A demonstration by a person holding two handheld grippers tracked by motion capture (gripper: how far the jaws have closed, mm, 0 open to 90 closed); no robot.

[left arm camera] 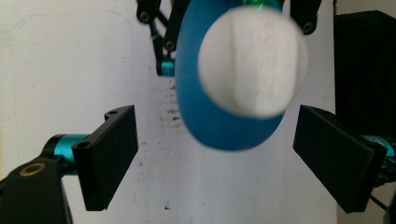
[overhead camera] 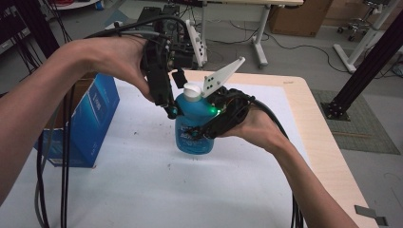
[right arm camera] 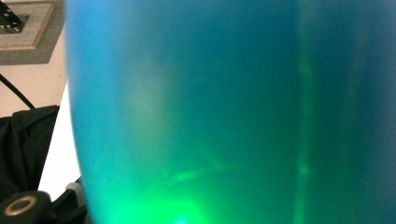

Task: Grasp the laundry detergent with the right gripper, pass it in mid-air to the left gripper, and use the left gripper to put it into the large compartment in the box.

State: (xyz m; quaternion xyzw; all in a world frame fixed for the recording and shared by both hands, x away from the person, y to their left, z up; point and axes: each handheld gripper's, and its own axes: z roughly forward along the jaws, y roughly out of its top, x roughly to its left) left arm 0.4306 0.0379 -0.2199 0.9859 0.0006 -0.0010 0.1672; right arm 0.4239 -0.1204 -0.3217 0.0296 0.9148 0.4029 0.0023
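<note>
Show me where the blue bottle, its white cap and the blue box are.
blue bottle (overhead camera: 192, 137), high view, on its lower body below the gripper.
white cap (left arm camera: 252, 63), left gripper view, on the cap's flat top.
blue box (overhead camera: 90, 118), high view, on its broad side face.

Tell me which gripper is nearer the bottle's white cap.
Left. The left gripper hangs over the white cap, jaws open either side. The right gripper clamps the blue bottle lower down its body.

Room's kinda dim and flat, no hard shadows. The blue bottle (right arm camera: 210, 93) is a total blur up close, green glow smeared along its bottom.
</note>
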